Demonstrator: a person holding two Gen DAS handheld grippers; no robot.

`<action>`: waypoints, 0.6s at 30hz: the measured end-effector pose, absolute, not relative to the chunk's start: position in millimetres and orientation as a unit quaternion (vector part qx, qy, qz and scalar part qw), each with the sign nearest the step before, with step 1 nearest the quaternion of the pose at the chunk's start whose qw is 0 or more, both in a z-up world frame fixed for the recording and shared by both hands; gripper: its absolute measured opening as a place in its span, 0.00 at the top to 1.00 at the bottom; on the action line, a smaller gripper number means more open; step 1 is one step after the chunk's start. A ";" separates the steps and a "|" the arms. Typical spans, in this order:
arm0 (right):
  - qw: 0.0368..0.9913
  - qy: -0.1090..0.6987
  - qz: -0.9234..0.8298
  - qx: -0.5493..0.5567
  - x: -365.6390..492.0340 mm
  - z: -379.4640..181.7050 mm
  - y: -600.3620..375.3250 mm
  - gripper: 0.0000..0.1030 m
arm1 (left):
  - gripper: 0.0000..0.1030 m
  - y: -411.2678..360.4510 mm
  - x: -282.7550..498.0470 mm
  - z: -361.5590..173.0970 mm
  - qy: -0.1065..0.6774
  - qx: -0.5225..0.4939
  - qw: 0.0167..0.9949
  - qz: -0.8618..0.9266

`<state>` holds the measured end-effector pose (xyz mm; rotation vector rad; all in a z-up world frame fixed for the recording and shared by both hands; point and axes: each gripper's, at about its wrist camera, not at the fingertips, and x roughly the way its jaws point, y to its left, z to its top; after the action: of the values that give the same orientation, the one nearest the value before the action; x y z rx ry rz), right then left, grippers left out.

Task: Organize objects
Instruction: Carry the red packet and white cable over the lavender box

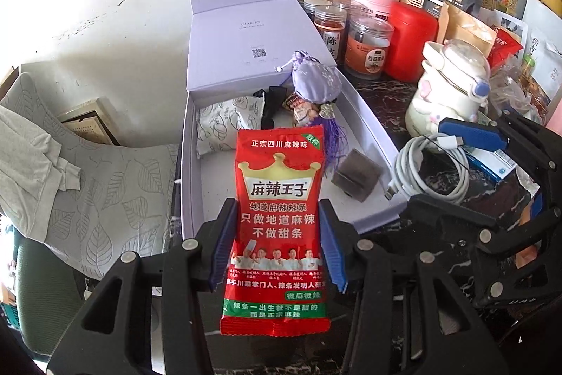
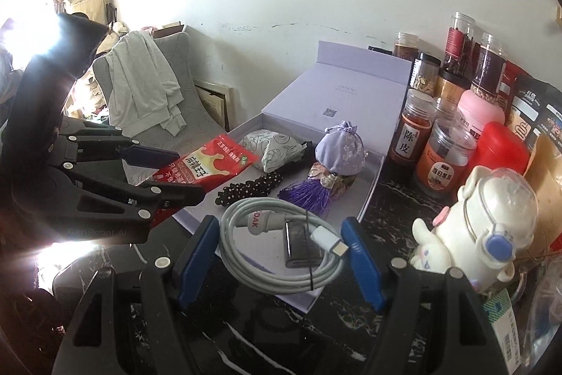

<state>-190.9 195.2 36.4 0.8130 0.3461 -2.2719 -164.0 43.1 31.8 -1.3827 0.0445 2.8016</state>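
While the red spicy-strip snack packet [image 1: 279, 224] is clenched across its width by the left claw [image 1: 277, 245], its long axis is seen in the left wrist view to run straight ahead, along the fingers, with its top edge over the near part of the open lavender gift box [image 1: 379, 129]. The box therefore lies ahead of and below the packet. Inside it are noted a patterned sachet [image 1: 228, 122], a purple drawstring pouch [image 1: 314, 78] and a dark square block [image 1: 356, 176].

In the right wrist view, a coiled white charging cable [image 2: 277, 248] is held between the blue pads of the right claw [image 2: 279, 255], over the box's near corner [image 2: 309, 299] at the desk [image 2: 393, 202] edge. Whether the pads press the coil cannot be told. Only this view shows the beaded black hair clip [image 2: 251, 187] in the box.
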 end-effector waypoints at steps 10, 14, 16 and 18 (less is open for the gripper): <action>0.340 0.137 -0.880 0.301 -236.8 41.9 180.7 0.30 | 0.58 21.5 -213.3 24.5 0.018 -0.444 0.005 0.896; 0.340 0.139 -0.882 0.297 -252.3 42.3 173.7 0.30 | 0.58 14.2 -230.2 19.3 0.019 -0.445 0.004 0.896; 0.340 0.140 -0.881 0.297 -259.0 41.3 169.9 0.30 | 0.58 10.5 -239.2 16.3 0.019 -0.445 0.004 0.895; 0.340 0.140 -0.881 0.297 -264.8 39.5 165.8 0.30 | 0.58 7.1 -246.2 13.5 0.019 -0.446 0.004 0.895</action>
<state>-264.8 165.8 39.5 0.7736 0.3640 -2.2941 -246.2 7.1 13.5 -1.3964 0.0580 2.8048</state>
